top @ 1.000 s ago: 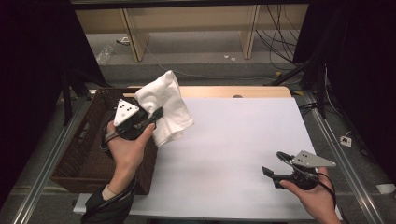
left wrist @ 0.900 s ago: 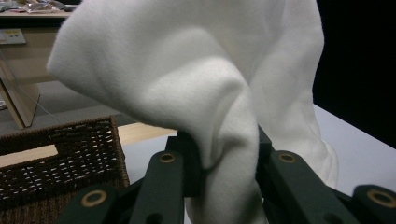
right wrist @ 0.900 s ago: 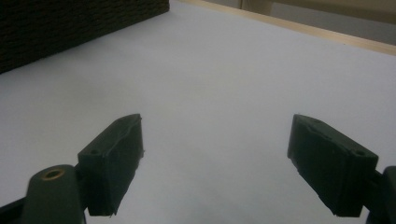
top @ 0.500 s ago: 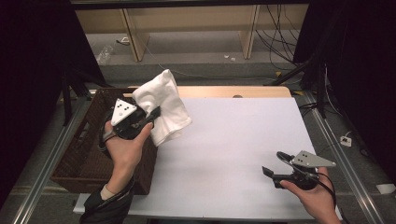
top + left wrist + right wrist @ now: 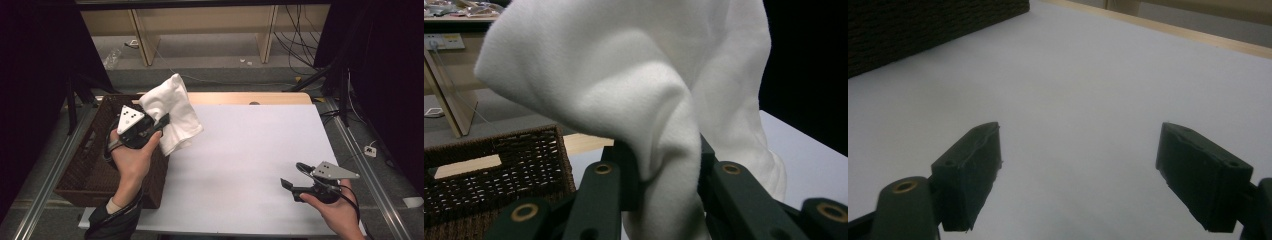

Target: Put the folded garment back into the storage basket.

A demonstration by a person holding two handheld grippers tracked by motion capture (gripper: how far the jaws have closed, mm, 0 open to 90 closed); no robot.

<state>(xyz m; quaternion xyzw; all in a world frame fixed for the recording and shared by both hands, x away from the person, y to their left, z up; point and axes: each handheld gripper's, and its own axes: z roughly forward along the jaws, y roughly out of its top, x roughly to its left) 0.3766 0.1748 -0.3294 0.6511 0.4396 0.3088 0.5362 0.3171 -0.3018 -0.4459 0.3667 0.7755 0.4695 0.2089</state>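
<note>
Left tool (image 5: 162, 121) grips white cloth (image 5: 172, 112) beside basket (image 5: 95, 165) edge.

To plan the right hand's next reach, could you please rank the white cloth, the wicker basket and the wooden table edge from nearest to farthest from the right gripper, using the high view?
From the right gripper:
1. White cloth, held up at left.
2. Wooden table edge, far side; too close to call with the cloth.
3. Wicker basket, far left.
</note>
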